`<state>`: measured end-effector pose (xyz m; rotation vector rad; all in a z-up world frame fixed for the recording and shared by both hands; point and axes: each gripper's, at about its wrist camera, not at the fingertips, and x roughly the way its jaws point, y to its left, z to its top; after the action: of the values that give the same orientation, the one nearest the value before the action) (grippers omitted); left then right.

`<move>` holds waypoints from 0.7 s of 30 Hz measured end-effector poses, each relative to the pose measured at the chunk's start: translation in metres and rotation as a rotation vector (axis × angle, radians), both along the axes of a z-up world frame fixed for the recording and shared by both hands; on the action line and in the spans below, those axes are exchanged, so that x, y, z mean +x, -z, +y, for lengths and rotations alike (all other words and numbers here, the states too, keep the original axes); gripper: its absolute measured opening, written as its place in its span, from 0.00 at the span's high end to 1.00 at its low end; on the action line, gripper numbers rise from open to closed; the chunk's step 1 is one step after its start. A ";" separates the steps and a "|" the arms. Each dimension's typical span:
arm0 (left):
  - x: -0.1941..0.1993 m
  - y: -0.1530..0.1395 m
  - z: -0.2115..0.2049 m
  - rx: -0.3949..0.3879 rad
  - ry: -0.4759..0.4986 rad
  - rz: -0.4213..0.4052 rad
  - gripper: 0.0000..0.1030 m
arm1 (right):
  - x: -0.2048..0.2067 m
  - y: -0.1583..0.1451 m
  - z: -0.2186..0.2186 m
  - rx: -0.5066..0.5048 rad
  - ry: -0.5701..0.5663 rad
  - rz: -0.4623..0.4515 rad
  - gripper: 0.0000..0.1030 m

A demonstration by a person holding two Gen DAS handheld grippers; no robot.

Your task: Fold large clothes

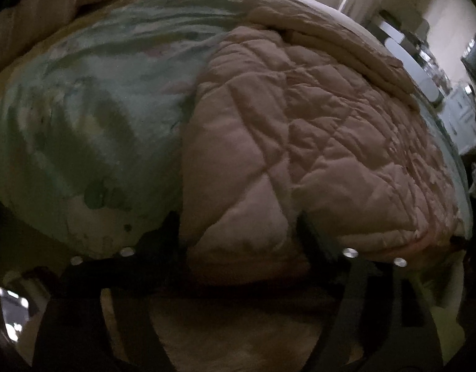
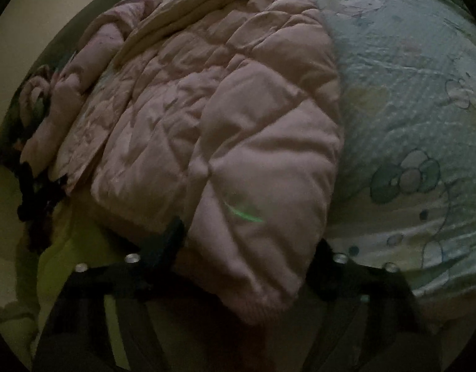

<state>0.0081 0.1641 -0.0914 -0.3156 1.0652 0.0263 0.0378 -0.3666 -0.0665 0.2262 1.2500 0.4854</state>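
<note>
Your pink coat (image 1: 300,142) lies on the bed (image 1: 82,124), with its near edge between the open jaws of both your left gripper (image 1: 241,232) and right gripper (image 2: 250,248), so squeeze each on the thick edge, then lift both together.

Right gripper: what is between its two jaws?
A padded end of the pink quilted jacket lies between the right gripper jaws, seen in the right wrist view.

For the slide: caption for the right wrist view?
Right tongs straddle the near edge of a pink quilted jacket lying on a floral bedsheet.
</note>
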 end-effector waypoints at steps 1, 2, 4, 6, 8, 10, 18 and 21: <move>0.000 0.001 0.001 -0.016 -0.002 0.000 0.31 | -0.002 -0.002 -0.002 0.024 0.003 -0.003 0.49; -0.001 0.003 0.002 -0.039 -0.004 -0.001 0.32 | -0.002 -0.003 -0.004 0.044 0.009 -0.003 0.59; -0.004 0.004 0.003 -0.078 -0.007 -0.014 0.44 | -0.003 -0.013 -0.007 0.079 0.013 -0.026 0.72; -0.007 0.003 0.001 -0.071 -0.013 -0.021 0.58 | -0.005 -0.028 -0.006 0.096 -0.008 -0.075 0.80; -0.009 -0.001 -0.002 -0.081 -0.001 -0.038 0.77 | -0.004 -0.049 -0.006 0.123 -0.031 -0.132 0.82; -0.011 -0.009 -0.008 -0.049 0.006 -0.064 0.87 | 0.000 -0.064 -0.005 0.150 -0.039 -0.175 0.83; -0.002 -0.061 -0.018 0.010 0.000 -0.195 0.92 | 0.021 -0.104 -0.005 0.216 -0.045 -0.349 0.87; 0.005 -0.075 -0.020 0.031 0.000 -0.226 0.92 | 0.027 -0.110 -0.006 0.224 -0.034 -0.388 0.88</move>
<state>0.0135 0.1437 -0.0164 -0.2833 0.8402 0.0067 0.0648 -0.3727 0.0435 0.2848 0.8214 0.6649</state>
